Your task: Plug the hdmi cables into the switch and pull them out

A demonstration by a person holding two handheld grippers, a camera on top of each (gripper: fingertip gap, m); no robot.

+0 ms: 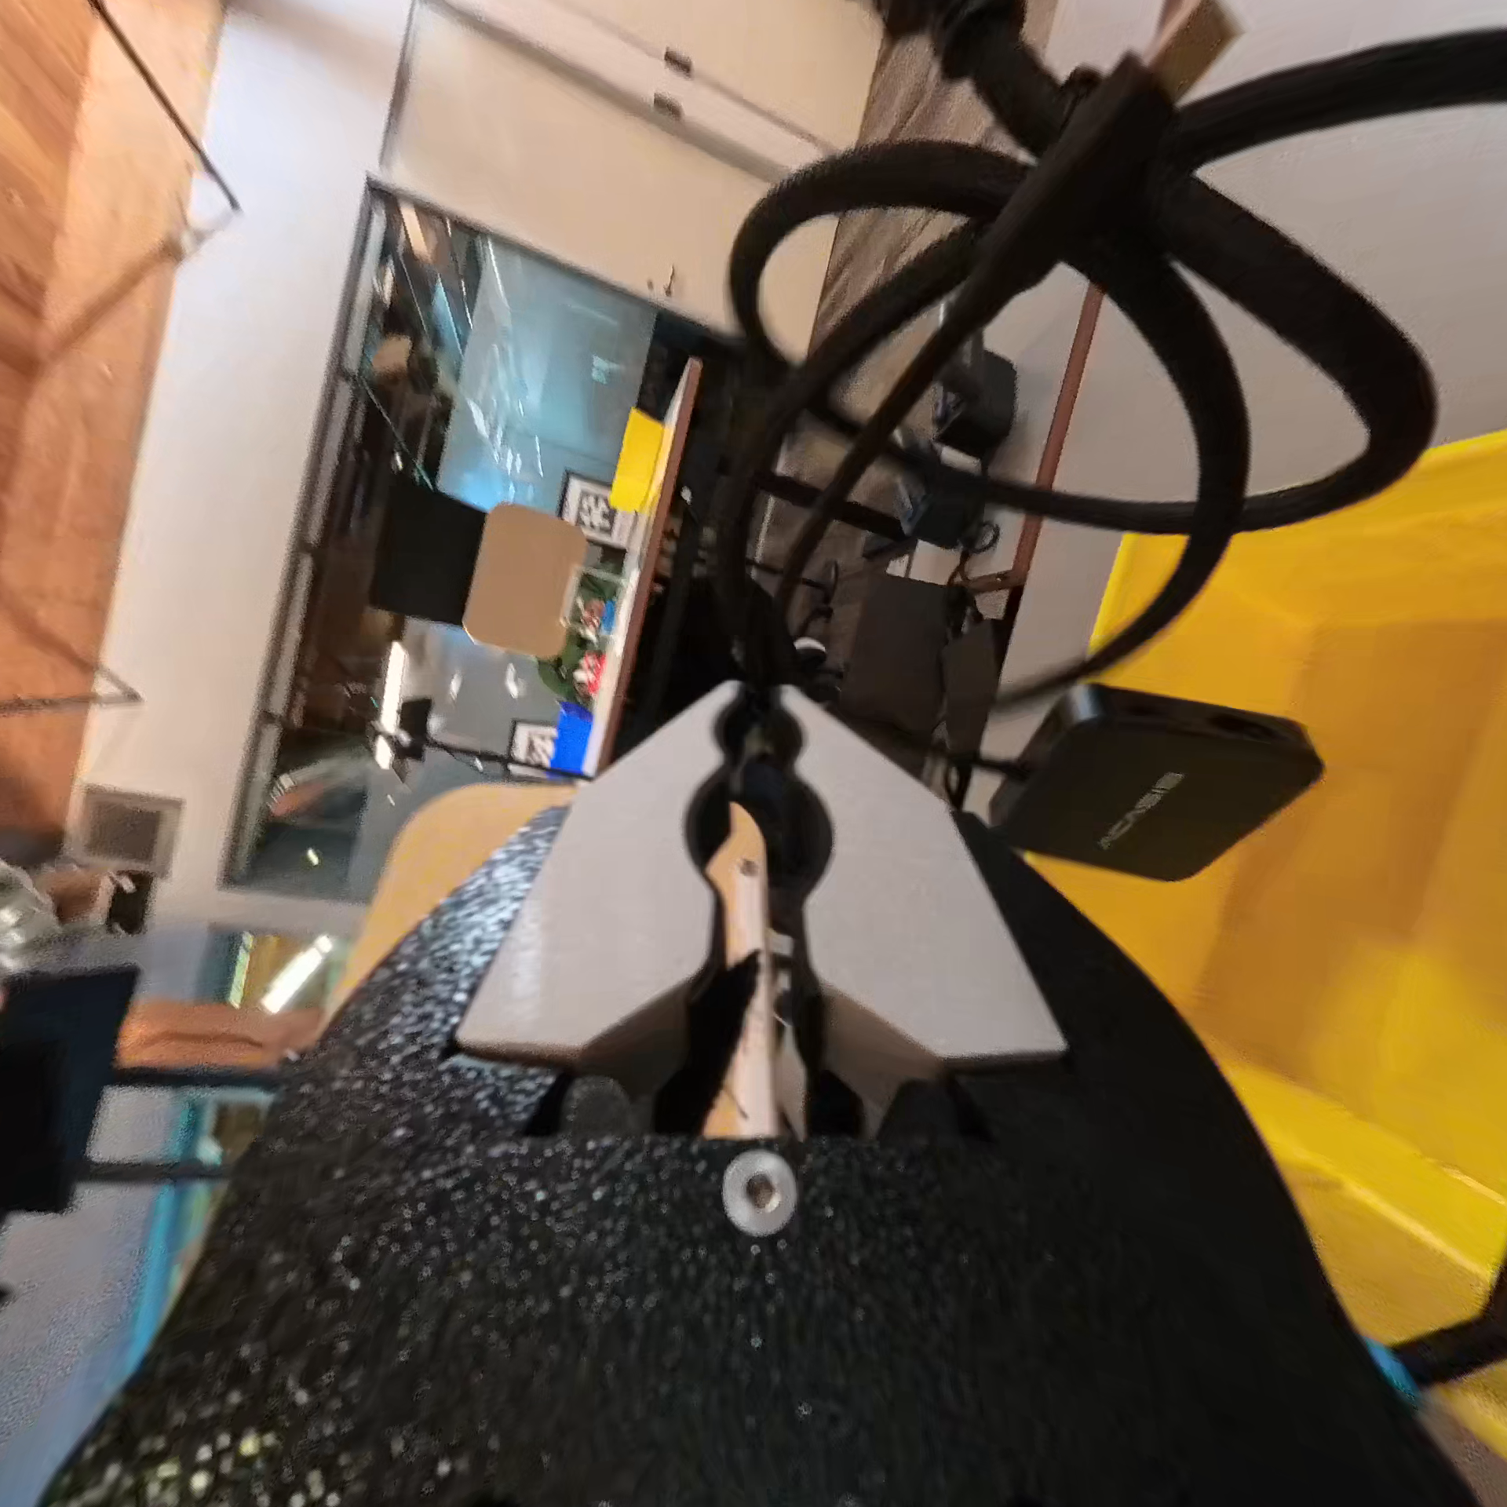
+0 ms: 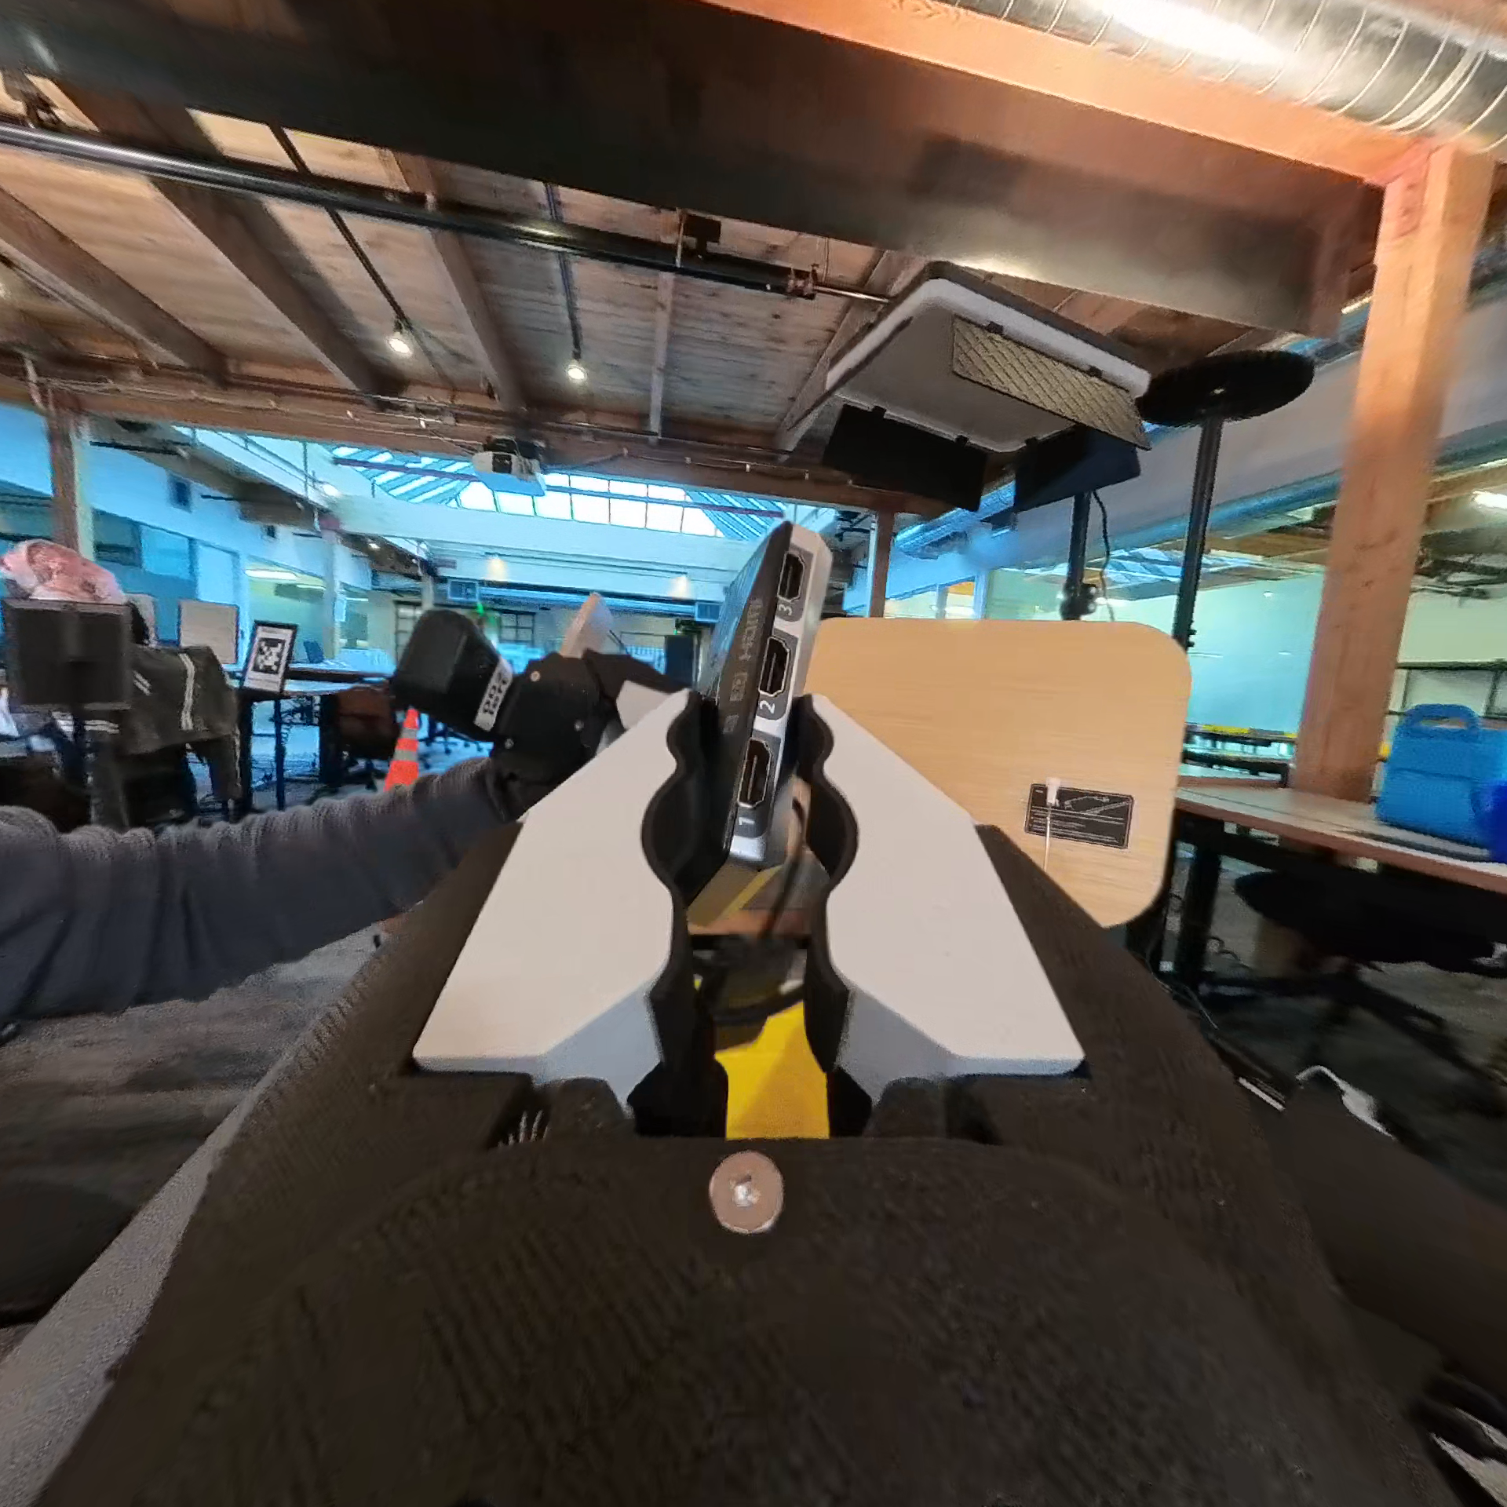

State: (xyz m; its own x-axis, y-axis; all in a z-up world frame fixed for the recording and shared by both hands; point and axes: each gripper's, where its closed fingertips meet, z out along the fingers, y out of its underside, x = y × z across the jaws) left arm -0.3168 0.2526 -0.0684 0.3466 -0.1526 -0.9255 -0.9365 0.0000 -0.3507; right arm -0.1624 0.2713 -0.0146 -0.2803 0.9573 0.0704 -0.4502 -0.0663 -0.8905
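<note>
My right gripper (image 2: 749,703) is shut on the HDMI switch (image 2: 746,652), a flat black box with a silver side that shows three empty ports, held upright on edge. My left gripper (image 1: 758,701) is shut on a black HDMI cable (image 1: 1345,359). The cable rises from the fingertips into coiled loops tied by a black strap (image 1: 1093,139). A metal part shows between the left fingers. The switch (image 1: 1158,783) hangs to the right of the left gripper, apart from it. The left gripper (image 2: 571,709) and a grey sleeve (image 2: 245,881) show to the left behind the switch.
A yellow surface (image 1: 1305,897) lies below and to the right, and also shows under the right fingers (image 2: 775,1084). A wooden chair back (image 2: 1003,734) stands just behind the switch. Desks with a blue bag (image 2: 1435,766) are at the right, an orange cone (image 2: 405,750) far left. Some 15 cm of space lies between my two pairs of fingers.
</note>
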